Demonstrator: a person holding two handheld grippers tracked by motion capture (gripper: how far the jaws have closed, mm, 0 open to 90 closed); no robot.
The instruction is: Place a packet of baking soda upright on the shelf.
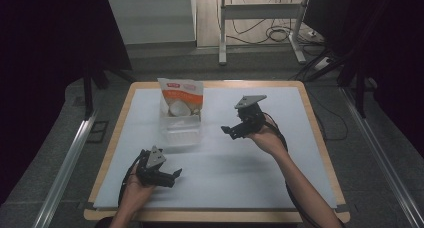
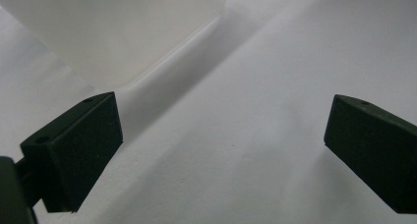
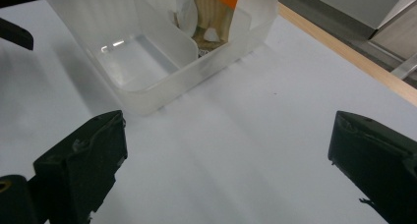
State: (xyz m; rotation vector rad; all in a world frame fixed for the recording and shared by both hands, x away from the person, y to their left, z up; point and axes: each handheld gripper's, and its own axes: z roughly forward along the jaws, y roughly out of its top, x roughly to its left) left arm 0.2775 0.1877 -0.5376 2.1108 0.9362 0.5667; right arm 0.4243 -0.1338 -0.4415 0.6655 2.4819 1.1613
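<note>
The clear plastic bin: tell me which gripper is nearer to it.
Left, narrowly. The left gripper sits just in front of the clear plastic bin, low over the table; the right gripper is held off to its right, raised.

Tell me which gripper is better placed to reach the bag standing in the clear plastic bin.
Probably the right gripper: it hovers open beside the clear plastic bin, facing it, near the orange-and-white bag in the far compartment. The left gripper, also open, sits low near the table's front edge, farther off.
</note>
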